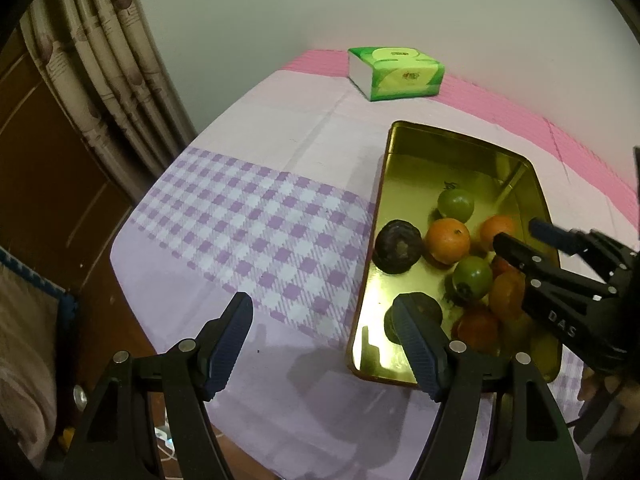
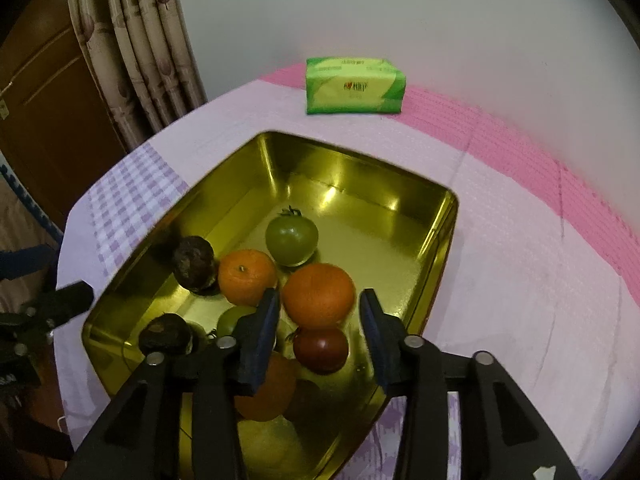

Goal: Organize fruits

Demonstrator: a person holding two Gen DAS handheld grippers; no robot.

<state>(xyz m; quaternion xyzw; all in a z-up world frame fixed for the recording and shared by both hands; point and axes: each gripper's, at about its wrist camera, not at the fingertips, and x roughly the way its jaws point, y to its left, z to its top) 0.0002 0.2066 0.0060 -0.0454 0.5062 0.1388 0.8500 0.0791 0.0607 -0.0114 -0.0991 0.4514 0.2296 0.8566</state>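
Gold-coloured and shiny, a rectangular metal tin (image 2: pixel 436 216) sits on the desk, which is covered by a lilac cloth with a purple checked band (image 1: pixel 248 216). The fruits lie inside it: two green tomatoes (image 2: pixel 292 240), round orange tangerines (image 2: pixel 319 294), a red tomato (image 2: pixel 320 350) and two dark wrinkled purple fruits (image 2: pixel 194 264). The right claw (image 2: pixel 318 332) hangs above the tin with its jaws spread wide, holding nothing, the red tomato and one tangerine showing between them. The left claw (image 1: pixel 322 344) is also wide open and empty, near the tin's near left corner. A green tissue pack (image 1: pixel 396 74) lies well apart, by the wall.
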